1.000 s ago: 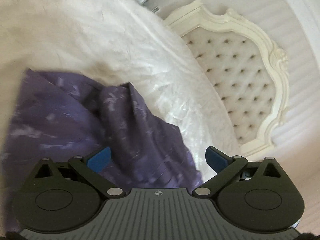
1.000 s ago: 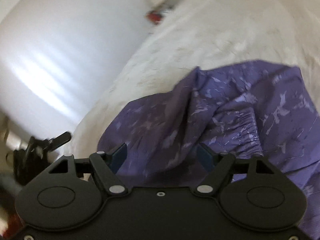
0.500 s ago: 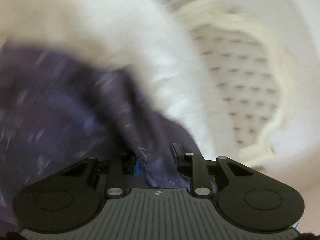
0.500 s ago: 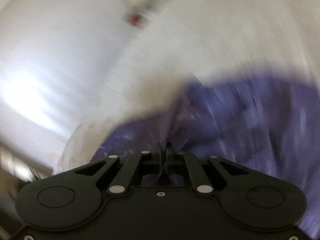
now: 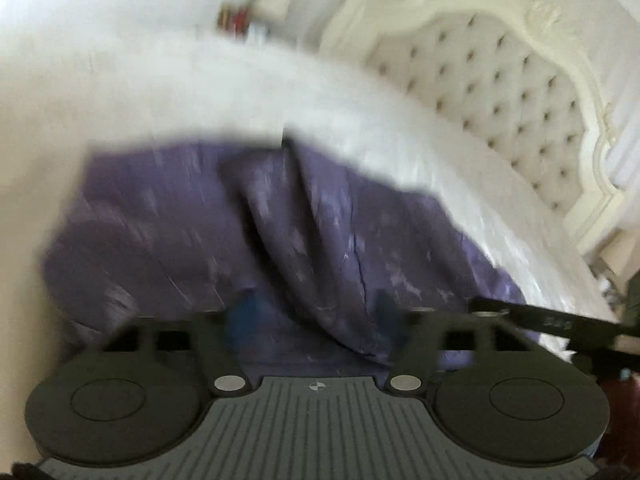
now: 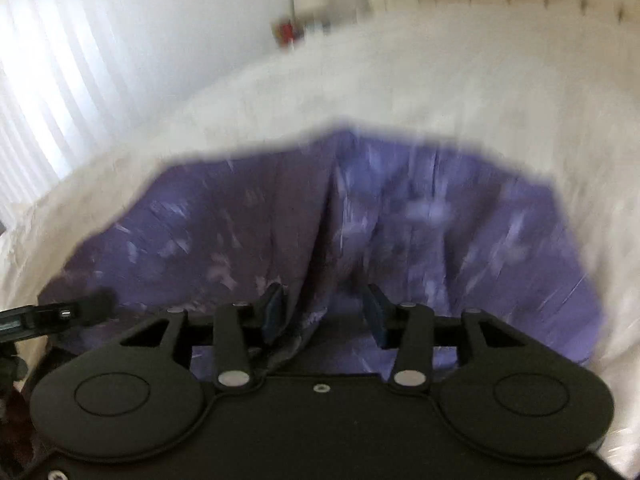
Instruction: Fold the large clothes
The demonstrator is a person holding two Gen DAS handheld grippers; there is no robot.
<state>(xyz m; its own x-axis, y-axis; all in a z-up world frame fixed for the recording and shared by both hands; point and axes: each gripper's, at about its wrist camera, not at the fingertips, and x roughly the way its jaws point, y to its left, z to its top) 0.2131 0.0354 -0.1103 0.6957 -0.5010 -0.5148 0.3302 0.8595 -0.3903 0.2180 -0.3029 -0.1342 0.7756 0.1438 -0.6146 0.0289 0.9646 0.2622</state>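
— On the white bed, where does the garment lie?

— The purple garment with pale streaks is spread over the bedspread, bunched into ridges that run from its far edge toward both cameras. Both views are blurred.

— And the left gripper?

— Its jaws have just been opening. They stand wide apart, and a thick fold of the cloth passes between the blue pads without being pressed by them.

— The right gripper?

— Its jaws have also just been opening and stand about half apart. A fold of the fabric hangs between them, lying against the left-hand pad; the other pad is clear of it, so nothing is clamped.

— What else shows?

— A cream tufted headboard with a carved frame stands at the bed's right end in the left wrist view. Some small red and dark items sit beyond the bed's far edge, too blurred to name. Each camera catches a black part of the other gripper at its frame edge, just beside the garment. Pale vertical blinds fill the left side of the right wrist view.
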